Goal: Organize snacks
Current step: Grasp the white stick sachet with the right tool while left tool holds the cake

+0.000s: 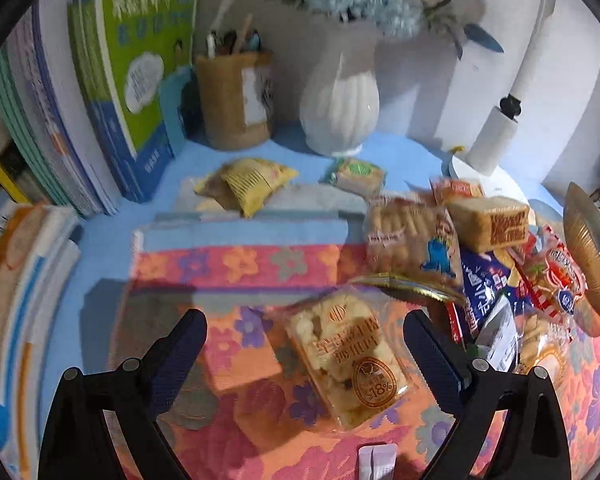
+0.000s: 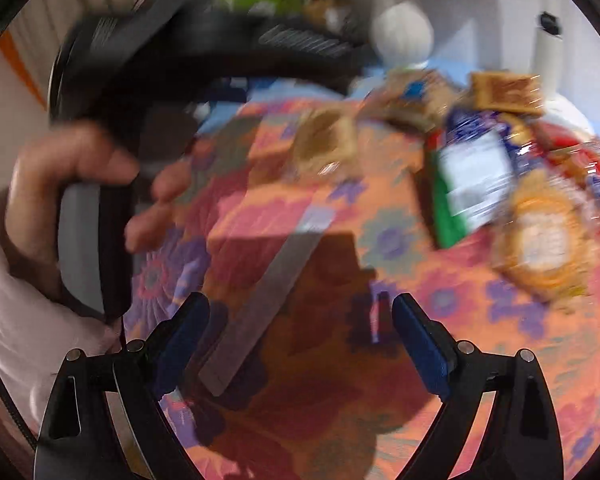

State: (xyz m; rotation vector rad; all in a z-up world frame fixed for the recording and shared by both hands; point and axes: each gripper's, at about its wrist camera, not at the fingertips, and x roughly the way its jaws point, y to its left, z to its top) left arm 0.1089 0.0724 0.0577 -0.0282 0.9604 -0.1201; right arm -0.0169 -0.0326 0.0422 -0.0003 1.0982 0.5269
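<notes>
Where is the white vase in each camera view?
Left wrist view: the white vase stands at top centre, at the back of the table, right of the pen cup.
Right wrist view: the vase is a blurred white shape at top, right of centre, beyond the snack pile.
Shared landmark: the brown loaf pack, lying right of and nearer than the vase in both views.

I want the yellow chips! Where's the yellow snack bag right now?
In the left wrist view, the yellow snack bag lies at the back of the blue cloth, in front of the brown pen holder and left of the white vase.
</notes>
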